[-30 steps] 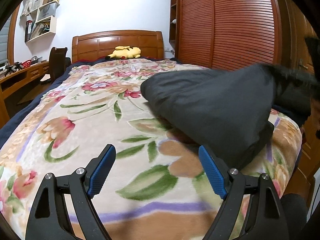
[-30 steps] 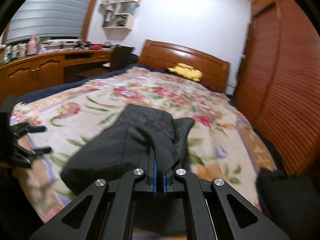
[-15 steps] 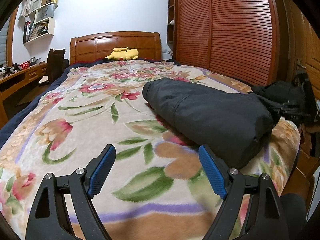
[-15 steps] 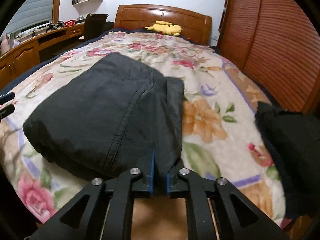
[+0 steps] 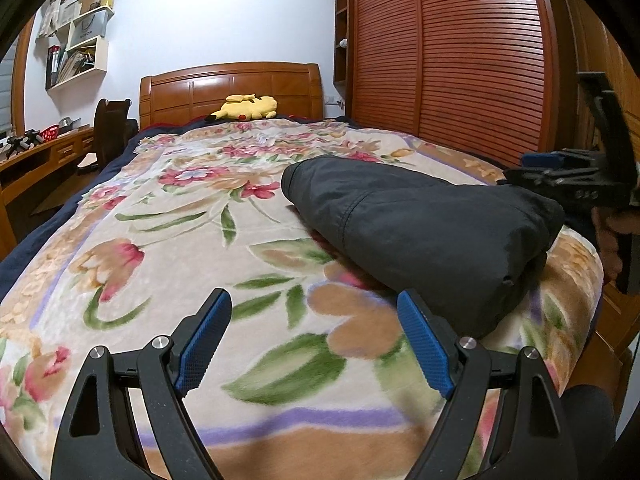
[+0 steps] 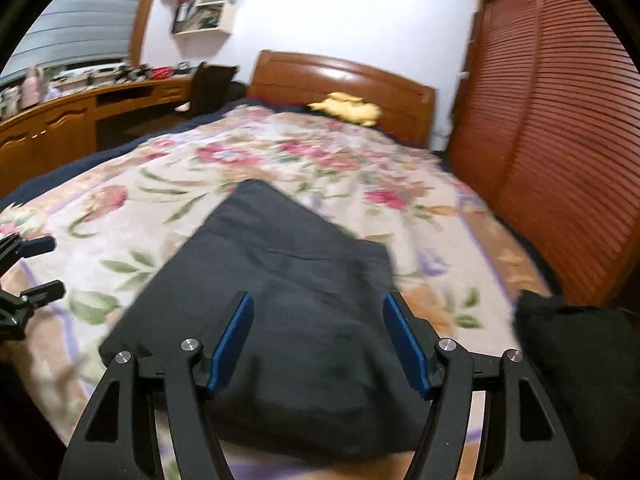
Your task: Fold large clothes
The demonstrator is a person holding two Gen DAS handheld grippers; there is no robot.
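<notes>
- A bedroom with pale walls: a wooden bed fills the middle, spread with a floral blanket, its headboard against the far wall.
- Slatted reddish-brown wardrobe doors line one side of the bed; on the other side run a long wooden bench with a dark chair beside it, and white wall shelves crammed with papers.
- A yellow plush toy lies at the head of the bed, just in front of the headboard.
- The dark folded garment rests on the blanket near the foot of the bed, toward the wardrobe side, a thick bundle with a seam running across its top.
- The left gripper hangs over bare blanket just beside the garment, its blue-padded jaws spread wide with nothing between them.
- The right gripper sits low over the near end of the garment; its jaws have just been opening and now stand apart, the dark cloth lying beneath and between them but not pressed by the pads.
- In the left wrist view the right gripper shows at the far edge of the bundle, with part of a hand on its grip.
- A second dark bundle of cloth lies at the corner of the bed near the wardrobe; the right wrist view is blurred.
</notes>
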